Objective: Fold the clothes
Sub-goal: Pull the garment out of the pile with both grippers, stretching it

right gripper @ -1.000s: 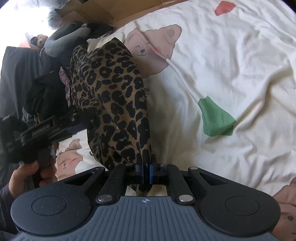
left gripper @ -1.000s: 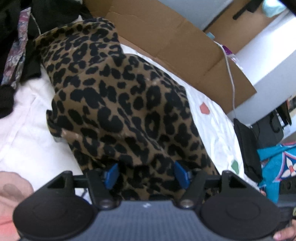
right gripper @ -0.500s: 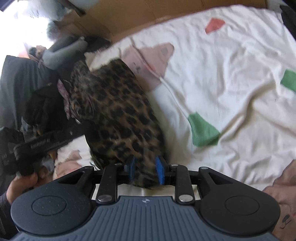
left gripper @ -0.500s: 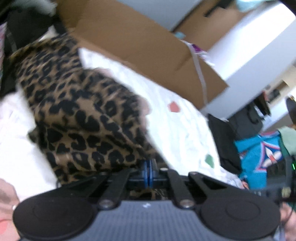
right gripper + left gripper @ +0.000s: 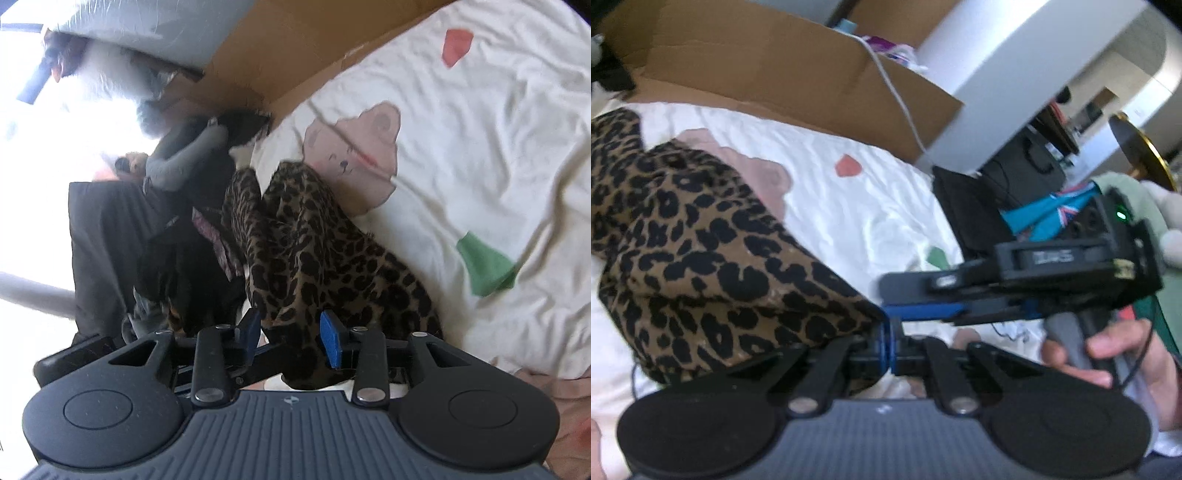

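One leopard garment at nine o'clock, one cardboard box at twelve, two grippers, left and right, at six (each with two blue pads), one bear print, one green patch.

The leopard-print garment runs off the left edge in the left wrist view; its near fold hides behind the left gripper. Far clutter at upper left in the right wrist view is blurred.
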